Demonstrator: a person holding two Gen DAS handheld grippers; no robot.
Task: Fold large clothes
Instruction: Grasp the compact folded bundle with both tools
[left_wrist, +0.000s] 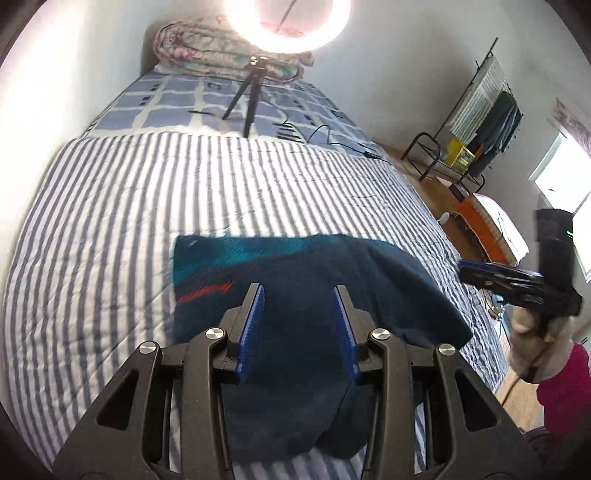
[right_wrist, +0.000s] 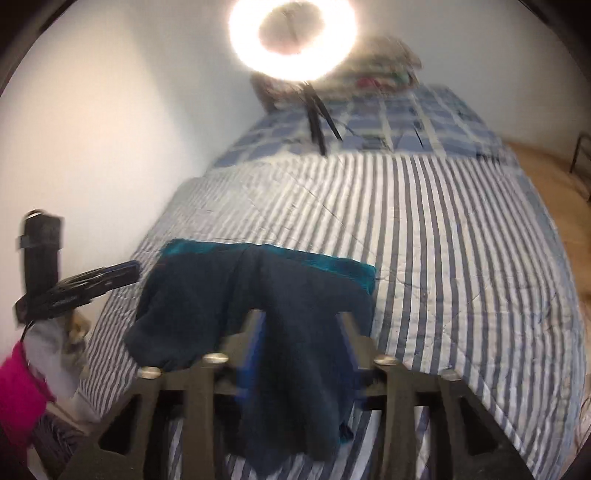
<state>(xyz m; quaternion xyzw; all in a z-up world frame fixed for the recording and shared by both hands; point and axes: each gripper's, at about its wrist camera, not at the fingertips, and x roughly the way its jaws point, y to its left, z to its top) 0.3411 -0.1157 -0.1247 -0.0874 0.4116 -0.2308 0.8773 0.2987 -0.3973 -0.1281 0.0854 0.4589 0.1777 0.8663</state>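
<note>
A dark navy garment (left_wrist: 295, 295) with a teal band along its far edge lies partly folded on the striped quilt (left_wrist: 147, 206) near the front edge of the bed, and both hand-held tools hang above it. In the left wrist view the left gripper (left_wrist: 299, 295) sits directly over the near half of the cloth; its blue-padded fingers (left_wrist: 255, 325) stand parted, with the dark fabric seen in the gap below them but not pressed by either pad, so the jaws hold nothing. The right gripper (right_wrist: 301, 317) hovers over the other portion of the same garment, where a flap of navy cloth runs down between its fingers toward the camera; the picture is blurred, yet the fingers stand apart and no pad appears to pinch the fabric. From the left wrist view the right tool shows at the far right, held in a gloved hand (left_wrist: 532, 332) with a pink sleeve (left_wrist: 565, 376), off the bed's side edge. Beyond the garment, a ring light (left_wrist: 288, 29) on a small tripod (left_wrist: 247, 99) stands on the checked bedspread (left_wrist: 177, 103).
</note>
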